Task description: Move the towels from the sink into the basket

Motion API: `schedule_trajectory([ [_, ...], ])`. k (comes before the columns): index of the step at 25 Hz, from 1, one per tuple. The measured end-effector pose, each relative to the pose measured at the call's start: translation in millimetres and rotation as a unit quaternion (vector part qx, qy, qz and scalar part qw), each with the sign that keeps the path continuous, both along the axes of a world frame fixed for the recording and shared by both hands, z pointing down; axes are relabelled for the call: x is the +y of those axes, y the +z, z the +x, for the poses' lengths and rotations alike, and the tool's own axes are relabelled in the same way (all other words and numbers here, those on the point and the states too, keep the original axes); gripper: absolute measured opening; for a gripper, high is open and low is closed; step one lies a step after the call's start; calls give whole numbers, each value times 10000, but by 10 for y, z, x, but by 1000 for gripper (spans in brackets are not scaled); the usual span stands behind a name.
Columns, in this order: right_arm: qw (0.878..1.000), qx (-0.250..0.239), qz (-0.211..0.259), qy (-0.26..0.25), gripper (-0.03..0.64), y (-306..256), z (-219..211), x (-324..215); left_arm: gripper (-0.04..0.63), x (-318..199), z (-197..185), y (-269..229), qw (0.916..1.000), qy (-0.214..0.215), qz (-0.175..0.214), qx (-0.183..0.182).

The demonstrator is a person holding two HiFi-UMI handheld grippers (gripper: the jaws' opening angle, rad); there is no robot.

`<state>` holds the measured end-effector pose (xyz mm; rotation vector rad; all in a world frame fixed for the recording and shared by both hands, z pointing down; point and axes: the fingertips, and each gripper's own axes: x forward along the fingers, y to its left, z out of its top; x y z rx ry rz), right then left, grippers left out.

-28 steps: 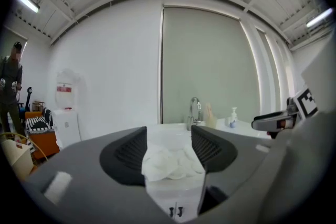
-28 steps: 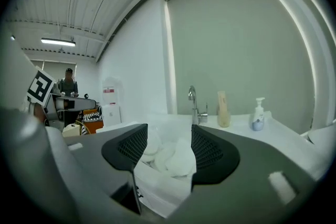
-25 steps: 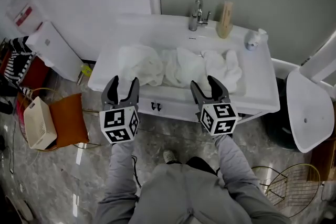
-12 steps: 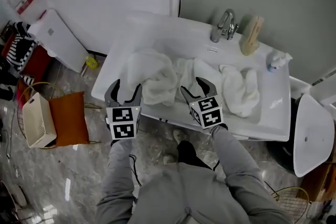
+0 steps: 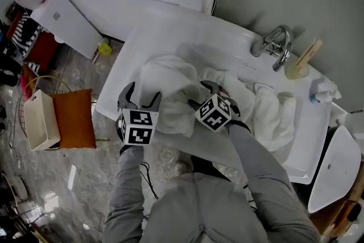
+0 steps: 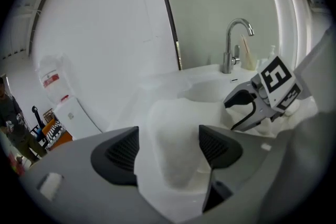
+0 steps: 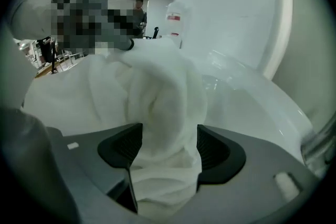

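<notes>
Head view: white sink (image 5: 165,25), grey floor (image 5: 68,190). Left gripper (image 5: 142,94) sits at 9 o'clock from right gripper (image 5: 199,94). Both tilt down, jaws just opened, loose around towels (image 5: 170,74).

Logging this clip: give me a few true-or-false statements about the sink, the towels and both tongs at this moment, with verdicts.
1. White towels lie in the sink. True.
2. The left tongs are clamped shut with nothing between them. False: they stand open, having just been opening, and a towel fold stands between them.
3. The right tongs have a bunched towel between them. True; they too stand open and have just been opening.
4. The faucet stands at the sink's front edge, next to the person. False: it stands at the far edge, by the wall.
</notes>
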<state>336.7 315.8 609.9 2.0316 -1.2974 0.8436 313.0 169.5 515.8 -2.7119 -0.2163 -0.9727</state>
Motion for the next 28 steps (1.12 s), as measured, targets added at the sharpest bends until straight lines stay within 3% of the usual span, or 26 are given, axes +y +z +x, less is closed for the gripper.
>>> schedule_trajectory([
  [8,9946,-580,-100,-857,322,295,157,-239,396,10,266,283,9989,72,-102,-462],
  [14,9862,-754,-235,-1453,322,468,130,-401,397,45,333,413,9951,136,-356,-909],
  [21,9770,-658,-303,-2006,311,528,78,-521,394,83,398,467,9946,163,-315,-978],
  [28,9692,-305,-446,-2402,104,464,-61,-530,258,233,395,444,9942,436,-95,-979],
])
